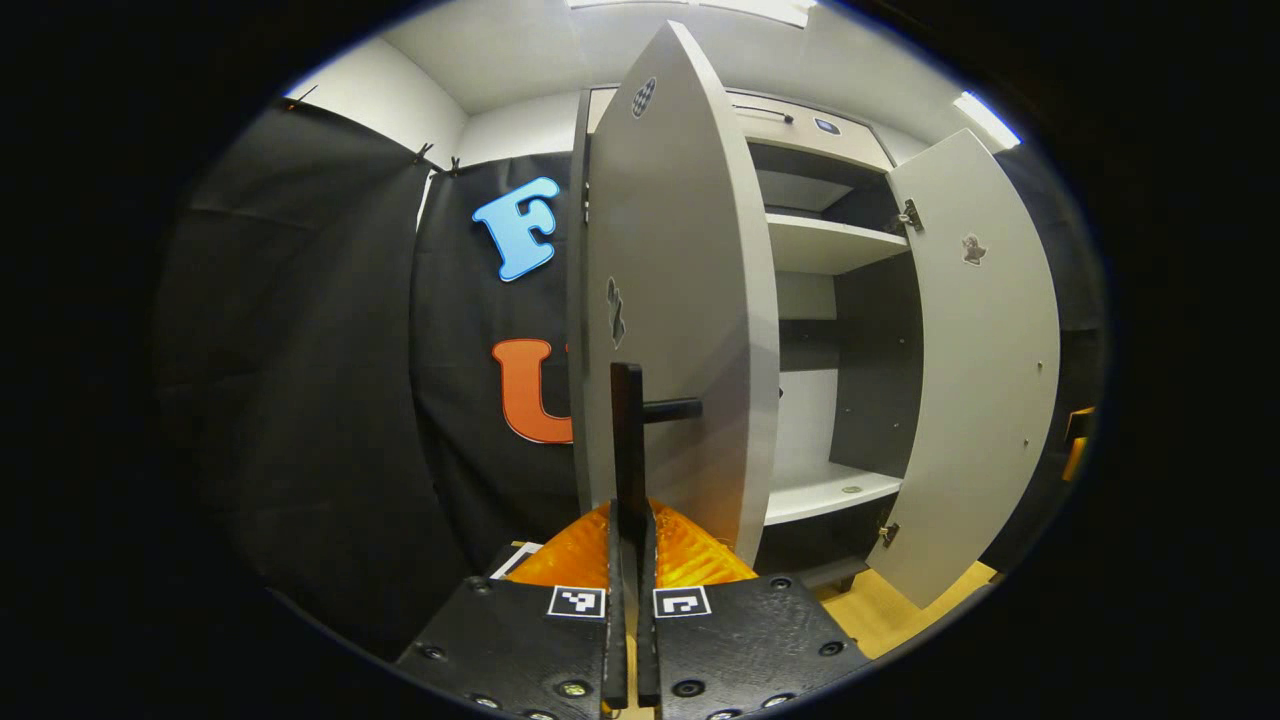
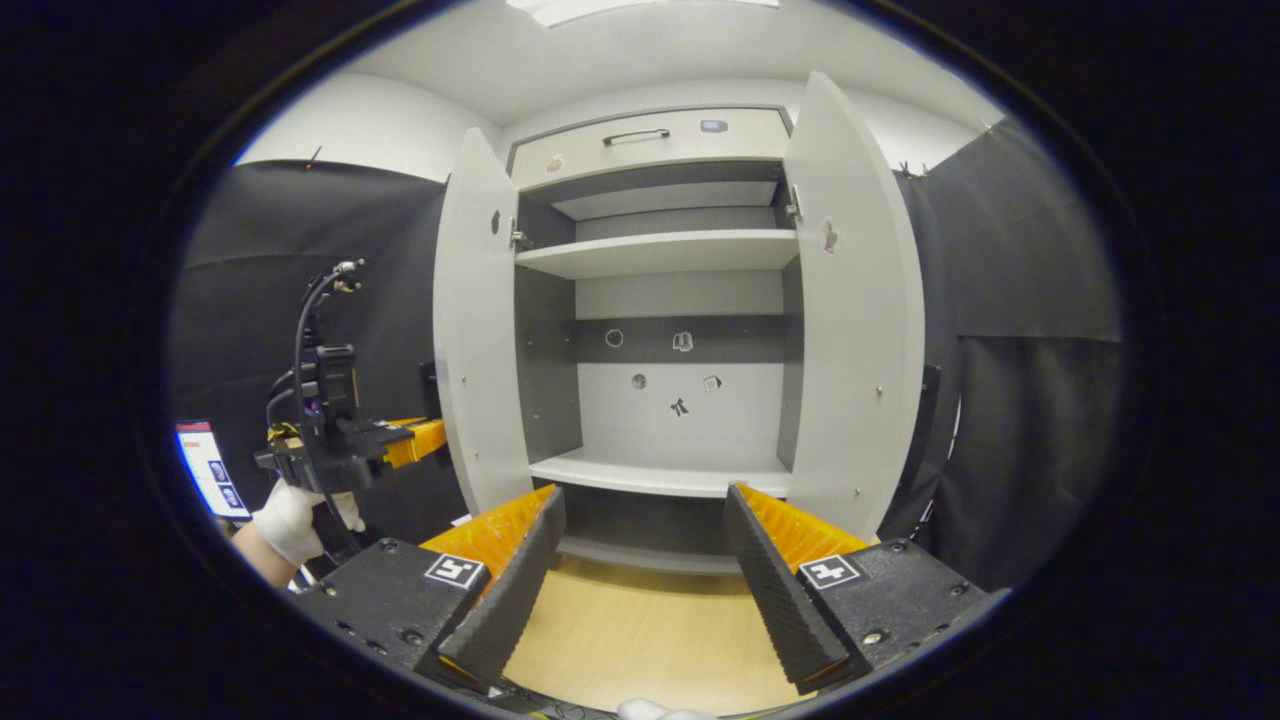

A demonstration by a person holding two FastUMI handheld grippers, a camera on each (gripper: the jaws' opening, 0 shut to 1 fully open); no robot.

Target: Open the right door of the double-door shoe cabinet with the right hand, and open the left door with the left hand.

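Black cloth (image 2: 1030, 330) drapes white walls (image 2: 370, 120); ceiling lights (image 1: 985, 118) glow above a wooden floor (image 2: 640, 630).

Both doors are standing swung out from the shoe cabinet (image 2: 660, 300): the left door (image 2: 478, 330) at its left side, the right door (image 2: 850, 310) at its right. Shelves (image 2: 655, 252) are sitting inside between them, a drawer (image 2: 650, 140) is lying across the top, and the floor (image 2: 640, 630) is stretching out in front.

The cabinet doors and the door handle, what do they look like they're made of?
Doors: probably painted or laminated board, light grey and matte, with flat faces, clean square edges and small metal hinges. Handle: a dark bar on a short post, likely metal or plastic; its look leaves that open. The left tool is closed on it.
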